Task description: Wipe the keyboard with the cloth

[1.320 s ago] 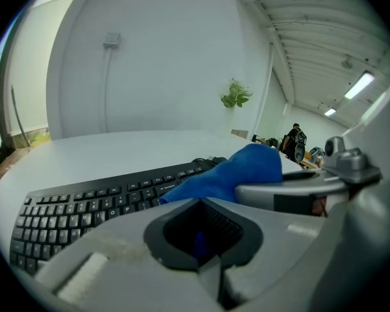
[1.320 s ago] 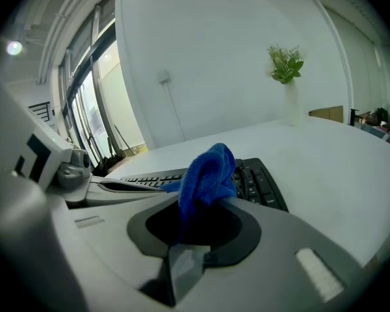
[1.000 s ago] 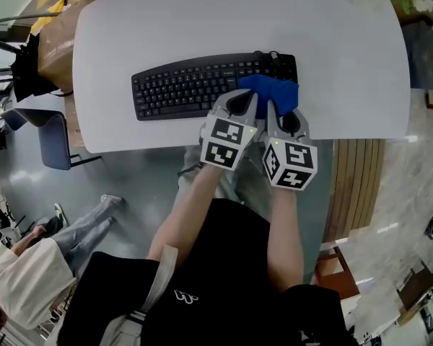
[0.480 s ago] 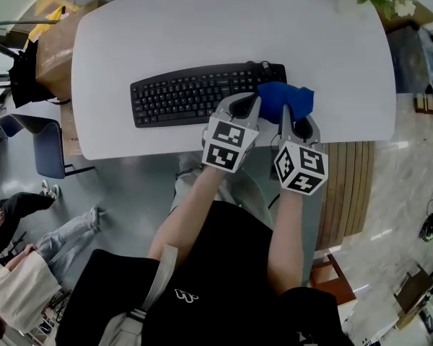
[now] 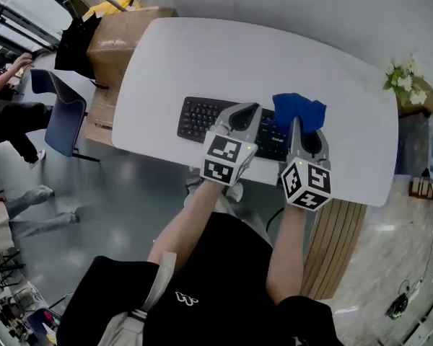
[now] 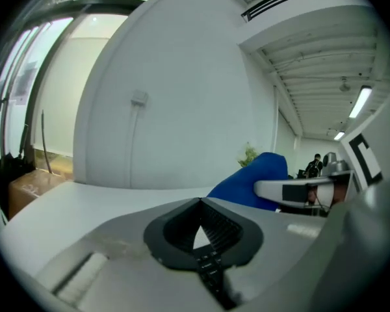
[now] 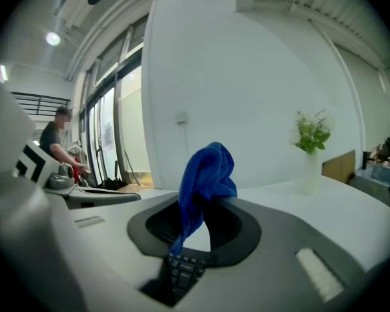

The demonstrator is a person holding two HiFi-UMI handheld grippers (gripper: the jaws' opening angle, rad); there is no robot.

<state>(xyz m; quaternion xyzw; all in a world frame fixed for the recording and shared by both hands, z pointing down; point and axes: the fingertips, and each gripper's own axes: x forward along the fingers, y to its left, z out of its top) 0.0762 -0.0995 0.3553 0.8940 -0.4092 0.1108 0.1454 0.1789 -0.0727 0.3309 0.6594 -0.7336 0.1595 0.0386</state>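
Observation:
A black keyboard [image 5: 202, 121] lies on the white table [image 5: 224, 56], near its front edge; its right half is hidden under the grippers. My right gripper [image 5: 297, 121] is shut on a bunched blue cloth [image 5: 297, 112], which is held up above the keyboard's right end. In the right gripper view the cloth [image 7: 207, 173] hangs from the right gripper [image 7: 205, 203], with keyboard keys [image 7: 182, 270] showing below. My left gripper [image 5: 245, 108] hovers over the keyboard's middle; its jaws meet with nothing between them. The left gripper view has the left gripper [image 6: 198, 201] in front and the cloth [image 6: 257, 177] to its right.
A cardboard box [image 5: 123, 31] with a black item on it stands off the table's left end, and a blue chair [image 5: 58, 110] is beside it. A vase of flowers [image 5: 404, 85] is at the table's far right. People [image 5: 7, 114] are at the left.
The right gripper has lifted the cloth off the keyboard's right end and carried it up. Both grippers are higher, and the head view has swung, so the table sits slanted.

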